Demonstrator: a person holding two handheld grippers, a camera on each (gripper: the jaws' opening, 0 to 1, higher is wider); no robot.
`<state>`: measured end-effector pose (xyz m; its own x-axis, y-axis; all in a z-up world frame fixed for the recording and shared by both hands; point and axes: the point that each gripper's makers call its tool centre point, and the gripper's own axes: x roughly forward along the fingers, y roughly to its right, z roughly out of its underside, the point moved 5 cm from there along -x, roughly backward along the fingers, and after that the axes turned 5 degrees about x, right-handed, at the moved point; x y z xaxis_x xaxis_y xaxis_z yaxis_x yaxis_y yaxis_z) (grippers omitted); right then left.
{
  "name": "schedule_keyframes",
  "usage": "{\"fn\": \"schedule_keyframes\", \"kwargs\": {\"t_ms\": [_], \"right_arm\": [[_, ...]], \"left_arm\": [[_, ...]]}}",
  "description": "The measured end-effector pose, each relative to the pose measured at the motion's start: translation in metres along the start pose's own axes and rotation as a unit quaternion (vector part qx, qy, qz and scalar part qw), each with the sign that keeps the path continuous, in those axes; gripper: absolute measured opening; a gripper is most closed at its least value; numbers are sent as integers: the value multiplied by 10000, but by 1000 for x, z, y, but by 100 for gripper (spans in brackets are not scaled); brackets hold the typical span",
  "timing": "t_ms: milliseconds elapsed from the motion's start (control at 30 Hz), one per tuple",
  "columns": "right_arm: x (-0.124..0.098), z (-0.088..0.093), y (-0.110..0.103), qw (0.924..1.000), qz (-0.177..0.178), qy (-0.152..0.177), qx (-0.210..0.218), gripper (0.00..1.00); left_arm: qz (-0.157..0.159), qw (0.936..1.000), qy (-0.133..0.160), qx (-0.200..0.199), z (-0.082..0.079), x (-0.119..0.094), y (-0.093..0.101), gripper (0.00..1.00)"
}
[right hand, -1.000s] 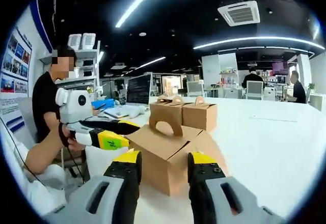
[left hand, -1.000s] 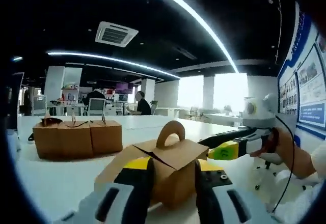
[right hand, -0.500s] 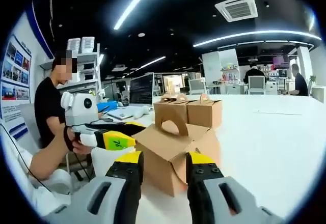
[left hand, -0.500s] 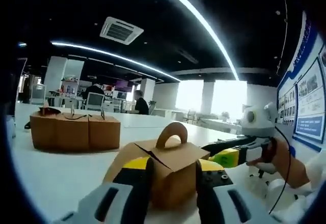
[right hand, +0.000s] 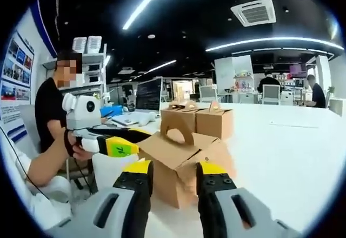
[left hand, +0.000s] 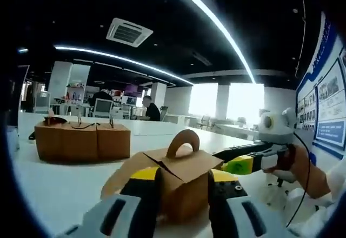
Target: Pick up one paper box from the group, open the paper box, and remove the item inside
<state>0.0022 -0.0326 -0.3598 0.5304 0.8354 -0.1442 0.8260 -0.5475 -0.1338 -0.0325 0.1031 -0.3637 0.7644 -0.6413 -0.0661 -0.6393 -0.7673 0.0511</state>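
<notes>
Left gripper view: the left gripper clamps the box between its jaws above the table's near edge, while the right gripper pinches its far side.

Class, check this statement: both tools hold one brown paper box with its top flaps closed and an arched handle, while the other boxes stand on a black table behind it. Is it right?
Not quite. The table is white, not black, as the left gripper view shows. The rest stands: the left tool and right tool hold one brown paper box with closed flaps and an arched handle, and the other boxes stand behind it.
</notes>
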Motion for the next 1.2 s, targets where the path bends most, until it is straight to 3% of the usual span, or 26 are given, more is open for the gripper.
{"fn": "schedule_keyframes", "kwargs": {"t_ms": [100, 267, 400, 600, 833, 1200], "right_arm": [[-3, -6, -1, 9997, 100, 58, -227, 32], [-8, -18, -9, 9943, 329, 113, -1010, 32], [-9, -31, -19, 9904, 379, 228, -1307, 32], [5, -38, -22, 9836, 362, -69, -1763, 32], [17, -41, -20, 9798, 339, -258, -1954, 31], [31, -42, -9, 9746, 340, -438, -2169, 25]], "left_arm": [[-61, 10000, 8, 75, -3, 1, -6, 36], [-247, 9988, 74, 426, -9, 1, -6, 37], [-323, 9972, 138, 662, -14, 1, -3, 37], [-346, 9962, 46, 795, -11, 4, -9, 37], [-330, 9964, -173, 756, -1, 8, -6, 37], [-388, 9968, -212, 671, -2, 10, -10, 35]]}}
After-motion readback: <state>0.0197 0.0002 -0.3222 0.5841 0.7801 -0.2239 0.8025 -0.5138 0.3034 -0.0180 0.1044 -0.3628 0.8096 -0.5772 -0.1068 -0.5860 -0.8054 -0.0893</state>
